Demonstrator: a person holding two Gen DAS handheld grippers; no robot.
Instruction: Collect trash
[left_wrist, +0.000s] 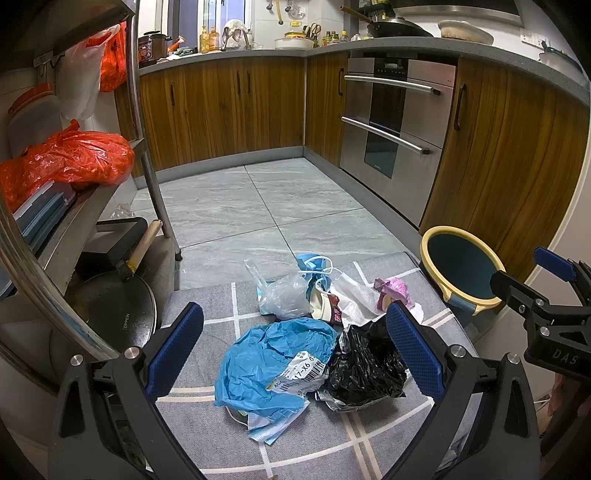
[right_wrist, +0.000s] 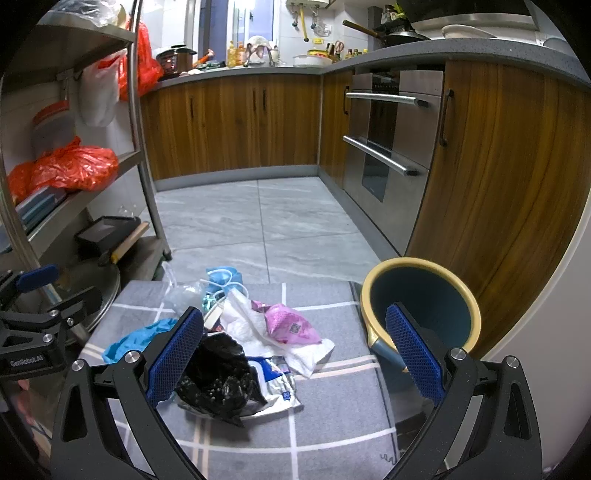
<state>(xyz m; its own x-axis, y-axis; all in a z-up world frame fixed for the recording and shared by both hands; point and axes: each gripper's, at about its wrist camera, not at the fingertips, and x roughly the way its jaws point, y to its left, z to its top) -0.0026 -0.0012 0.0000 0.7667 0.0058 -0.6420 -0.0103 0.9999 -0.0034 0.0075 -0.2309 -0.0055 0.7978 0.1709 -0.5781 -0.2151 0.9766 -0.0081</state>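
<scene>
A pile of trash lies on a grey checked mat (left_wrist: 221, 306): a blue plastic bag (left_wrist: 269, 365) with a barcode label, a black bag (left_wrist: 365, 365), a clear bag (left_wrist: 284, 295), white paper (right_wrist: 258, 328) and a pink wrapper (right_wrist: 291, 325). A blue bin with a yellow rim (right_wrist: 421, 302) stands at the mat's right edge, tilted toward me. My left gripper (left_wrist: 295, 354) is open above the blue and black bags. My right gripper (right_wrist: 295, 354) is open and empty above the pile, with the bin behind its right finger.
A steel rack (left_wrist: 147, 173) on the left holds orange bags (left_wrist: 74, 158), boxes and a pan lid (left_wrist: 114, 314). Wooden cabinets (left_wrist: 229, 110) and a steel oven (left_wrist: 399, 122) line the back and right. Grey tile floor (left_wrist: 258, 206) lies beyond the mat.
</scene>
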